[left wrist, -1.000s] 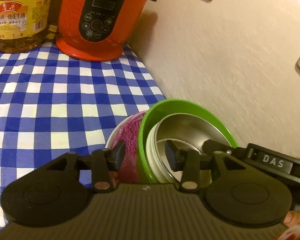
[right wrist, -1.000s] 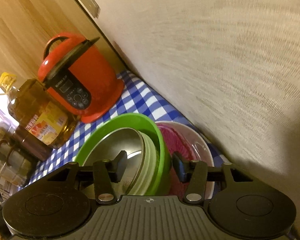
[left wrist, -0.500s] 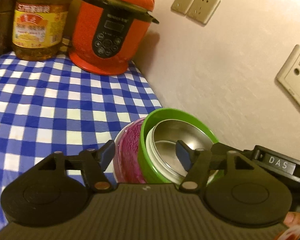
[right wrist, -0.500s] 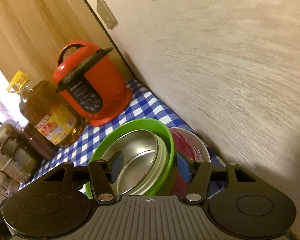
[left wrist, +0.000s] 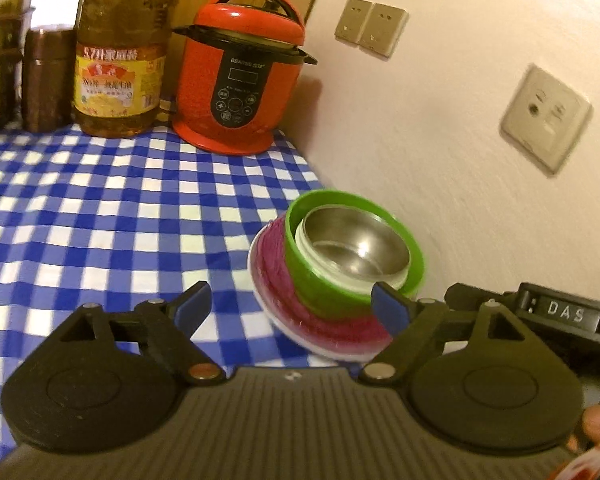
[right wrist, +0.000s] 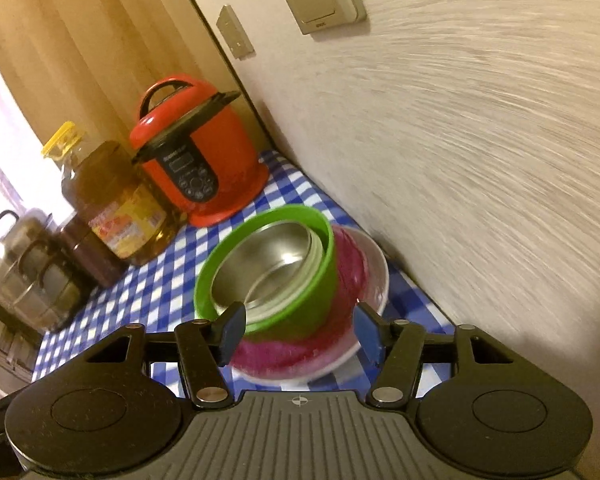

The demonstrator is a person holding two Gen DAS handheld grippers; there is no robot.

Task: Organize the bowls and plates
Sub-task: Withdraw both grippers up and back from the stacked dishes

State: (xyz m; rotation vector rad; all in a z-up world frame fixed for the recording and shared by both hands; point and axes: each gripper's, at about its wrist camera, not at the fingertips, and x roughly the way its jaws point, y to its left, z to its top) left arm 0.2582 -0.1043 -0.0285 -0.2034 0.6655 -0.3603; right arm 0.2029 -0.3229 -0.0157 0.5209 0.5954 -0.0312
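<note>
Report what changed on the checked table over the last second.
Both grippers backed away from the nested bowls. The left gripper has just been opening wide, letting go; the right gripper opened slightly, pads clear of the stack. The bowls, red cooker and oil bottle stayed put.

A steel bowl (left wrist: 356, 246) is nested in a plastic bowl (left wrist: 320, 280), which is set in a plate (left wrist: 284, 312) on the tablecloth (left wrist: 100, 216), right of frame centre, just beside the wall (left wrist: 440, 140). A cooker (left wrist: 240, 76) is placed at upper centre; an oil bottle (left wrist: 120, 56) and a jar (left wrist: 46, 80) are lined up to its left.
</note>
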